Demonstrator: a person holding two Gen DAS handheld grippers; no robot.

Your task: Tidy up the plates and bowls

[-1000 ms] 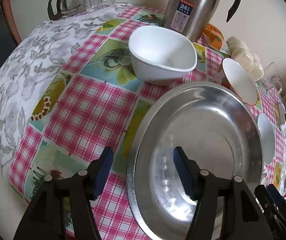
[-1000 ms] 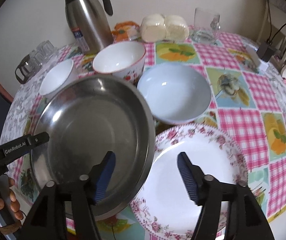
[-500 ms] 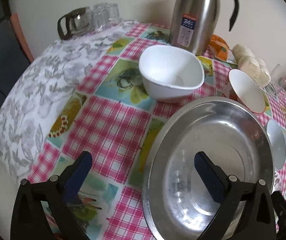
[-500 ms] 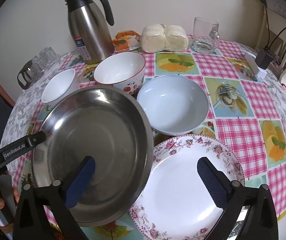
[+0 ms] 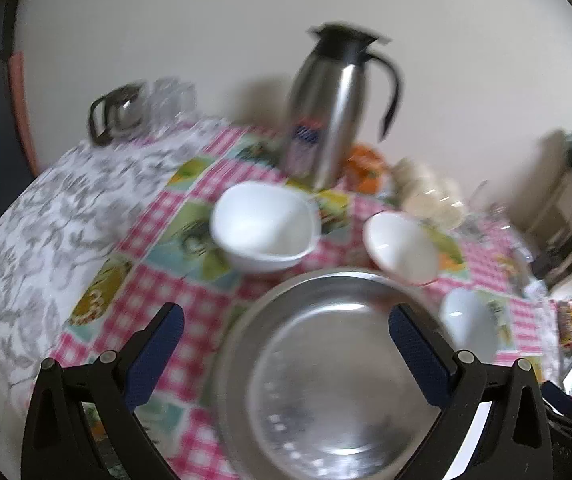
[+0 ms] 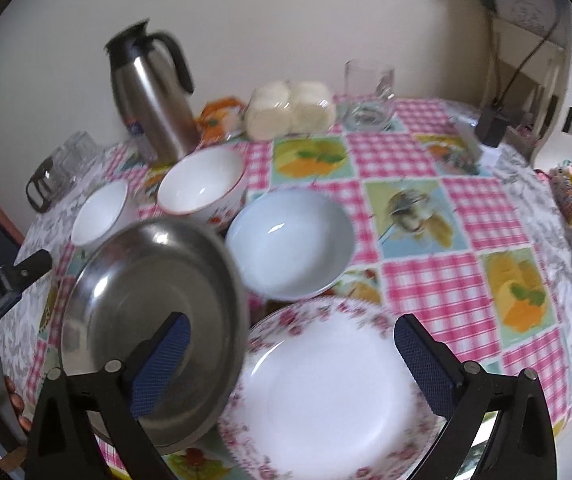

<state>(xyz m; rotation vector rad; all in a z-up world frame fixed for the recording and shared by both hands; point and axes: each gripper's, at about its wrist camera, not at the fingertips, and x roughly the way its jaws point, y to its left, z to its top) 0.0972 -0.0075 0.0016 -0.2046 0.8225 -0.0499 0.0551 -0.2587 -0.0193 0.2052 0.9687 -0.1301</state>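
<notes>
From my left wrist camera, my left gripper (image 5: 286, 344) stands wide apart, holding nothing, over the steel pan (image 5: 337, 376) near the table's front edge. The pan looks thin, stiff and slippery — I would take it by the rim.

From my right wrist camera, my right gripper (image 6: 291, 356) is also apart, empty, above the flowered plate (image 6: 325, 392), whose rim the pan overlaps. The plate is glazed, smooth, fragile — again the rim.

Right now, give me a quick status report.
Left gripper open, right gripper open. Steel plate overlaps floral plate, ungripped. Three bowls behind.
</notes>
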